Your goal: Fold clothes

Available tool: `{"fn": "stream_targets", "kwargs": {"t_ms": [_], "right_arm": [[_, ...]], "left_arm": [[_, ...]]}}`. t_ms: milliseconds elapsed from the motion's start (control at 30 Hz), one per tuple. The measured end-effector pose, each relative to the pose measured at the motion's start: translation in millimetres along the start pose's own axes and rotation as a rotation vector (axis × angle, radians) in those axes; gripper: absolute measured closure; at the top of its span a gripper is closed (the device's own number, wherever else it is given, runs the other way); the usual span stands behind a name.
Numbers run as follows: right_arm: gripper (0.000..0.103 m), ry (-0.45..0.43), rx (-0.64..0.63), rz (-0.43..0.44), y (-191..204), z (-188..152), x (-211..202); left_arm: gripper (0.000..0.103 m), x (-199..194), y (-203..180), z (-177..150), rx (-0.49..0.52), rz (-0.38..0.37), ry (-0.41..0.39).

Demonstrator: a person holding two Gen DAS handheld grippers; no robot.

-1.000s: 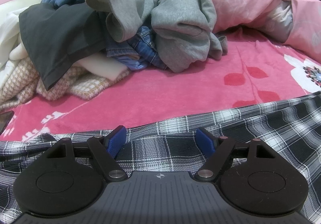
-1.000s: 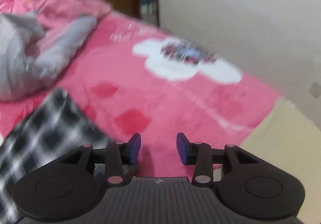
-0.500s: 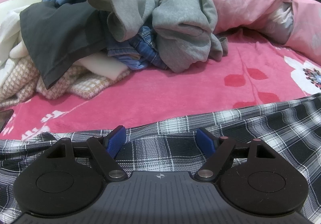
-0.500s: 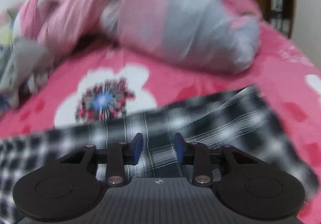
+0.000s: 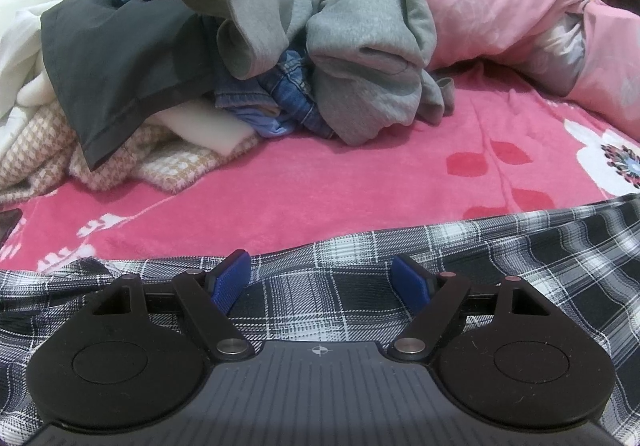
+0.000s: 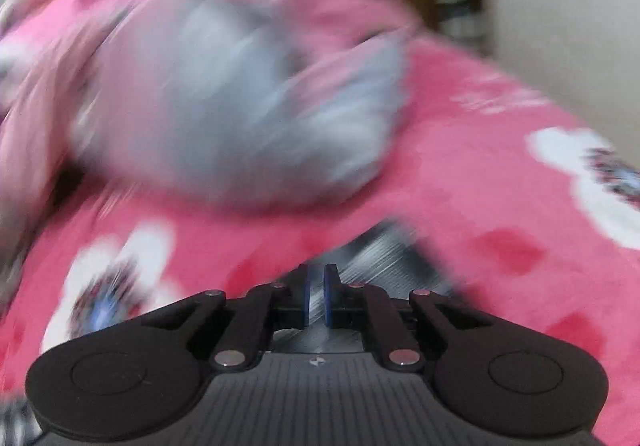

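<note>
A black-and-white plaid garment (image 5: 520,266) lies spread on the pink flowered blanket (image 5: 320,186), across the near part of the left wrist view. My left gripper (image 5: 320,280) hovers open just over its far edge, and nothing sits between the blue pads (image 5: 232,278). In the blurred right wrist view, my right gripper (image 6: 319,294) is closing. Its pads stand almost together, and a fold of the plaid garment (image 6: 380,250) is pinched between them.
A heap of unfolded clothes lies beyond: a grey sweatshirt (image 5: 372,58), a dark garment (image 5: 108,66), jeans (image 5: 288,94) and a houndstooth piece (image 5: 40,150). A pink quilt (image 5: 500,6) is bunched at the back right. A wall (image 6: 560,6) runs along the bed's right side.
My right gripper swung across the bed over the plaid garment, and its jaws narrowed from half open to nearly together on the cloth. The left gripper stayed put and open.
</note>
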State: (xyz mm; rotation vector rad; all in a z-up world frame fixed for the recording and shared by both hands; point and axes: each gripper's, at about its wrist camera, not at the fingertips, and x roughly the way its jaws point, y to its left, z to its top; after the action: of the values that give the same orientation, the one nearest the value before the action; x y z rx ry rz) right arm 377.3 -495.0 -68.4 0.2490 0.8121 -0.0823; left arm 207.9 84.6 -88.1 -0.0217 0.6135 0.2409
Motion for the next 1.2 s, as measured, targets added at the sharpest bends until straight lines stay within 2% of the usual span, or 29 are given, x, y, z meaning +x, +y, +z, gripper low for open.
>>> {"fn": "stream_targets", "kwargs": {"t_ms": [100,133,233,300,333,467,533,633,700,800,900,1067,1200], "right_arm": [[0.098,0.084,-0.024,-0.071,5.0,0.4,38.5],[0.102,0.068,0.002,-0.095,0.4,6.3,48.0],[0.101,-0.008,0.147,-0.189,-21.4,28.3,55.8],[0.101,-0.004,0.268,-0.212,-38.7,33.3,45.5],[0.096,-0.011,0.308,-0.216,-43.1,32.6,35.6],[0.094,-0.064,0.21,-0.177,-35.1,11.9,-41.4],[0.087,-0.097,0.171,-0.137,-28.8,-3.3,-88.6],[0.084,-0.126,0.169,-0.029,-18.9,-23.1,-154.7],[0.083,-0.147,0.151,0.03,-8.8,-38.4,-189.2],[0.079,-0.17,0.098,0.103,21.3,-61.0,-230.0],[0.074,-0.162,0.041,0.197,67.0,-80.3,-247.2],[0.07,-0.137,-0.106,0.334,164.6,-125.5,-244.6],[0.068,-0.114,-0.259,0.454,252.4,-169.4,-239.5]], "left_arm": [[0.024,0.0,0.2,0.0,-0.002,-0.001,-0.001],[0.024,0.0,0.4,0.1,-0.004,-0.002,-0.001],[0.024,0.4,1.8,0.3,-0.011,-0.008,0.002],[0.024,0.7,2.6,0.3,-0.017,-0.012,0.004],[0.024,0.8,2.7,0.2,-0.02,-0.014,0.004],[0.023,-0.1,5.1,0.9,-0.039,-0.029,0.0],[0.023,-3.9,10.2,2.5,-0.07,-0.052,-0.015],[0.023,-19.1,18.1,7.6,-0.123,-0.076,-0.066],[0.023,-35.4,20.0,13.3,-0.141,-0.085,-0.1],[0.023,-66.5,24.8,19.8,-0.187,-0.137,-0.13],[0.023,-98.6,32.9,21.1,-0.219,-0.183,-0.145],[0.021,-151.3,71.7,6.1,-0.302,-0.253,-0.17],[0.021,-185.7,121.7,-13.9,-0.374,-0.224,-0.189]]}}
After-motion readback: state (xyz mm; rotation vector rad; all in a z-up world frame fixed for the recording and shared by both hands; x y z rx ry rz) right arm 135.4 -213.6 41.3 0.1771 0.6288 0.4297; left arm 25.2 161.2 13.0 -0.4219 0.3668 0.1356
